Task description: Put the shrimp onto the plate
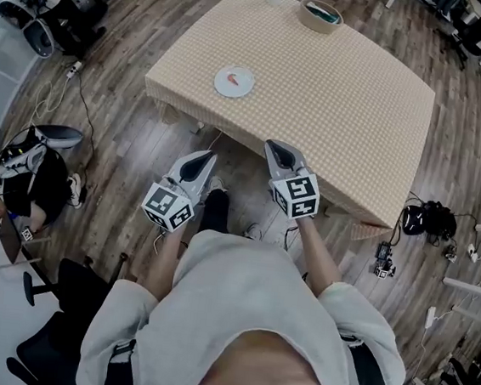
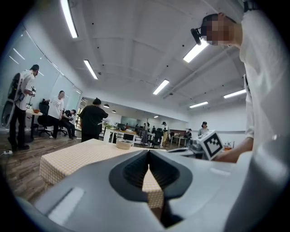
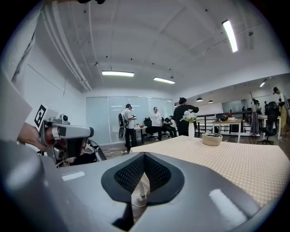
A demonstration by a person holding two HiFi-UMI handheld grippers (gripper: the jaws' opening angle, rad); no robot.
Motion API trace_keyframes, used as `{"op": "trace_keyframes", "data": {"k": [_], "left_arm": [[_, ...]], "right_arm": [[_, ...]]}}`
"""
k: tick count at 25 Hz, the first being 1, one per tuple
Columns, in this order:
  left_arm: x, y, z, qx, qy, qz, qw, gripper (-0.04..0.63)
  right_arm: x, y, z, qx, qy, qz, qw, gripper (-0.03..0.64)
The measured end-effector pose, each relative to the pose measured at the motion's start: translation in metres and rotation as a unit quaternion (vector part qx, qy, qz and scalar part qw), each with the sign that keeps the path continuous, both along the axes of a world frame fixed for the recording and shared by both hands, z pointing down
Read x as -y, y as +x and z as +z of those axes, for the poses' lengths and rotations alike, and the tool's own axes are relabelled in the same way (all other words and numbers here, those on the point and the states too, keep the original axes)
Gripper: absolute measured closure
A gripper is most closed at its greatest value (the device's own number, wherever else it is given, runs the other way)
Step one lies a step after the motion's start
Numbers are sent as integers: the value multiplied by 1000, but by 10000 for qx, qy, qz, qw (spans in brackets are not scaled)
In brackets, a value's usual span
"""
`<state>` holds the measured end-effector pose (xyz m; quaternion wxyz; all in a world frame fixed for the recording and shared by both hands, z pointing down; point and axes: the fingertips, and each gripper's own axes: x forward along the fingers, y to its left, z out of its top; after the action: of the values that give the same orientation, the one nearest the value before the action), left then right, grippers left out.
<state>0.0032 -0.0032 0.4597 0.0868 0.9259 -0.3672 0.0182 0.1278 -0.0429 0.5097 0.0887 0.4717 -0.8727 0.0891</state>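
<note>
**Orange shrimp lying on the white plate, both grippers closed and empty**

Orange against white, the shrimp [image 1: 235,80] is lying in the middle of the small round plate [image 1: 220,86]. The plate is sitting on the checked tablecloth of the table [image 1: 345,96], near the table's front left corner. A shallow bowl [image 1: 319,16] is standing well apart from it, at the far edge of the table.

The person is holding both tools in the air in front of the table's near edge, over the wooden floor [image 1: 125,150]. The left gripper [image 1: 201,163] is pointing toward the table with its jaws pressed together and nothing between them. The right gripper [image 1: 280,154] is hanging just beside it, closer to the tablecloth's edge, and its jaws are likewise meeting tip to tip and gripping nothing. Neither tool is touching the table, the plate or the shrimp.

Several people are standing and sitting in the room beyond the table.
</note>
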Motion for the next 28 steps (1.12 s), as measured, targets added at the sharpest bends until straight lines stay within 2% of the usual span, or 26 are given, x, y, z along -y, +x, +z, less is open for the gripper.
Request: {"op": "trace_keyframes", "data": {"k": [5,13,22,28], "left_arm": [[-22,-5,-3,47,42,-56,10000,586],[-27,-42,5,-8,-10,-128,9999,586],[-19,-84,2,-103,-107,75,9999,586],[-21,-85,0,-181,-144,205,9995,586]], "right_arm": [[-23,-9,-3,12,4,-61,10000,618],[-43,-41,-5,-12,-64,-33,10000,620],[-53,-82,-3,-129,-237,188,9995,620],[-56,-93,-12,-221,-166,224,9994,620]]}}
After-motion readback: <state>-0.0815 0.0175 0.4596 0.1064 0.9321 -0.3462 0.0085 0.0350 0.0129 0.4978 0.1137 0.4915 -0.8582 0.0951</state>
